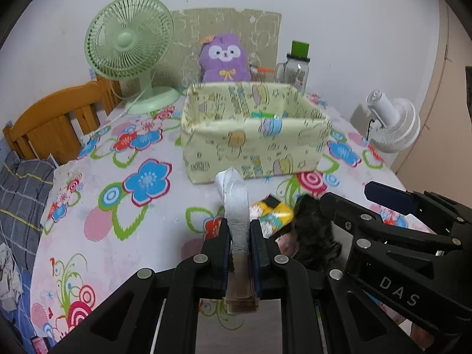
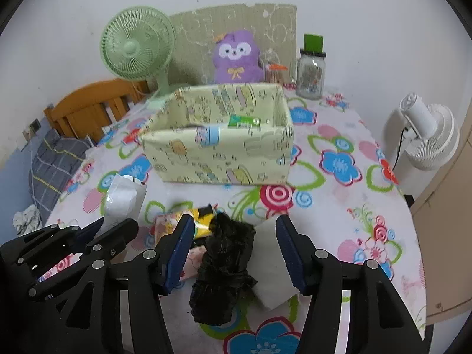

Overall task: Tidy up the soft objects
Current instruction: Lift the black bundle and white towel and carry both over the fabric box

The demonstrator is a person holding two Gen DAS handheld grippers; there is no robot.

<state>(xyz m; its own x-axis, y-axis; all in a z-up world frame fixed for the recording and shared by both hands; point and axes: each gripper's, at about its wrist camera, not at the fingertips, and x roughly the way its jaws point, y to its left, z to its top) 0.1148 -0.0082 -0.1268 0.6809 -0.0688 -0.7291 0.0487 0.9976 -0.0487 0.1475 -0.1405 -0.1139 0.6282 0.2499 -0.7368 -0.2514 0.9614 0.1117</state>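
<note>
Now: left gripper (image 1: pixel 239 237) clamps silver packet (image 1: pixel 234 203) | right gripper (image 2: pixel 233 253) apart, straddling black bag (image 2: pixel 224 265)

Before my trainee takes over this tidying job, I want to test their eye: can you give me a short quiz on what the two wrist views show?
1. True or false: the left tongs are shut on the silver-white packet.
2. What lies between the open right tongs? A) purple plush B) black crumpled bag C) glass jar
3. Fill in: the green packet lies inside the pale yellow ____.

Key:
1. True; the pads clamp it upright.
2. B, the black crumpled bag; the pads do not press it.
3. Fabric box.
</note>
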